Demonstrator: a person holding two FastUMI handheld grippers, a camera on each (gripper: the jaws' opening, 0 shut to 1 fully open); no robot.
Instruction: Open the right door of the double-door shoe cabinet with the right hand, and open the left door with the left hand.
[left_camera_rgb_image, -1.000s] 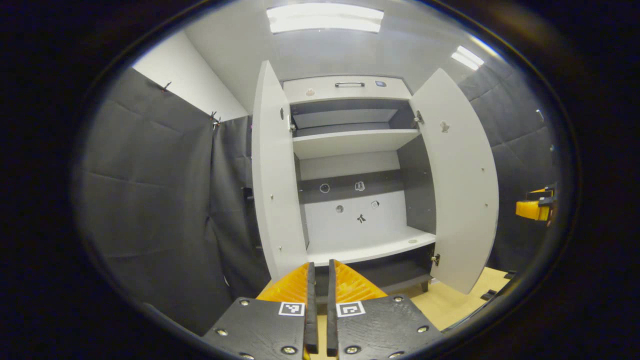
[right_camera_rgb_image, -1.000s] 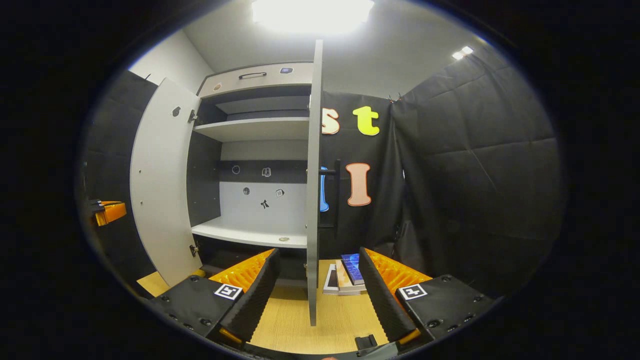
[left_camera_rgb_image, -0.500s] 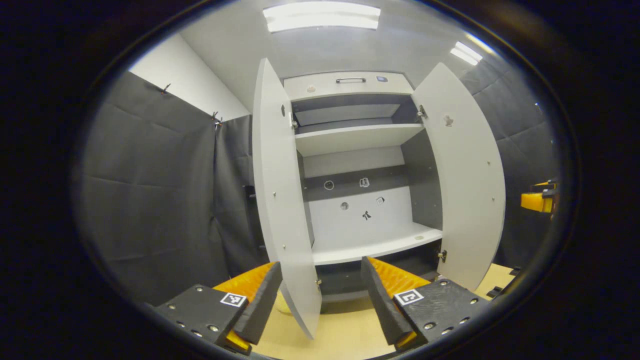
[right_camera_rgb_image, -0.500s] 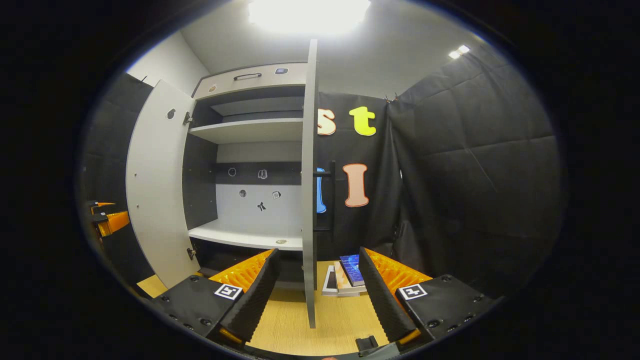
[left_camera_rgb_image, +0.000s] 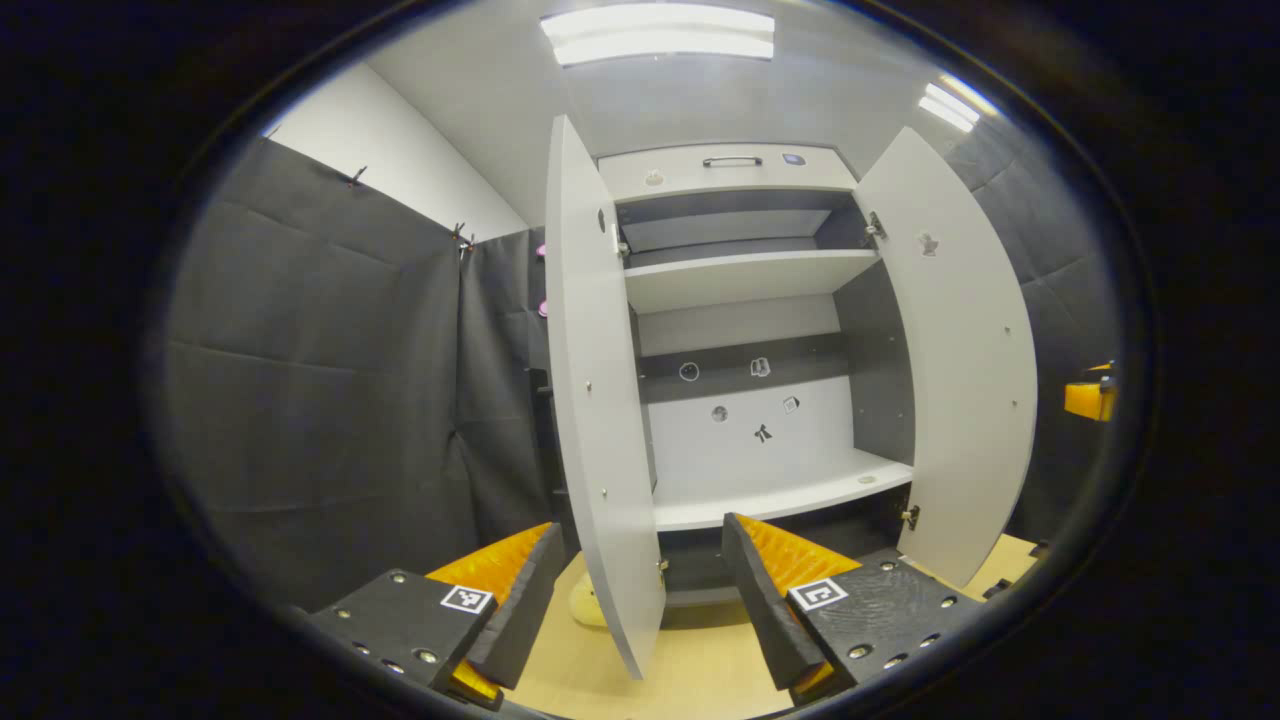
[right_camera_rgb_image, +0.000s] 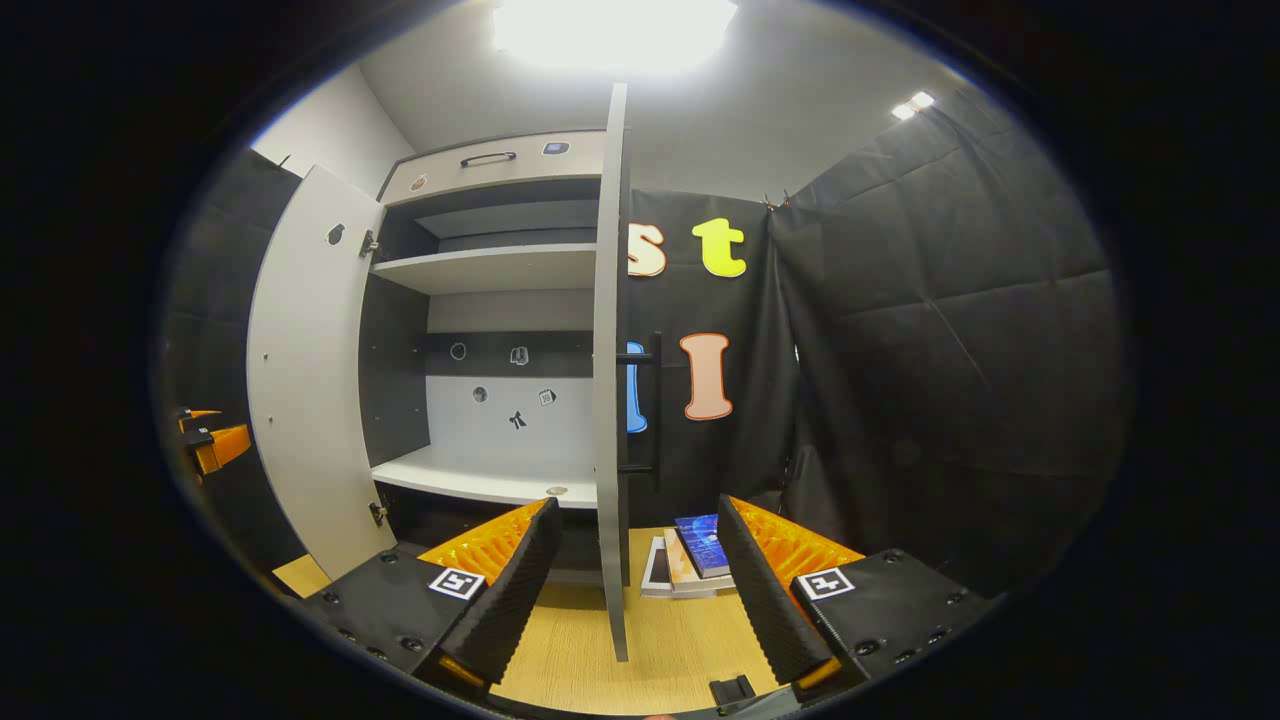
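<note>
Both views look from low and near, facing up into the open cabinet (left_camera_rgb_image: 740, 400) (right_camera_rgb_image: 500, 400), which they share.

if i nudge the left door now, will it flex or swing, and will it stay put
The left door looks like a flat rigid board, so it would likely swing rather than flex. It hangs on hinges at the cabinet side and stands free between the open left tool fingers, so a light push probably moves it easily.

I'm looking at a recording booth, not a home: quilted black cloth (left_camera_rgb_image: 330, 380) pinned up as walls, a white wall (left_camera_rgb_image: 400, 165) above it, strip ceiling lights (left_camera_rgb_image: 658, 32), pale wood-look floor (right_camera_rgb_image: 570, 640). A grey shoe cabinet (left_camera_rgb_image: 740, 300) stands alone like a prop, a few books (right_camera_rgb_image: 690, 560) stacked on the floor.
</note>
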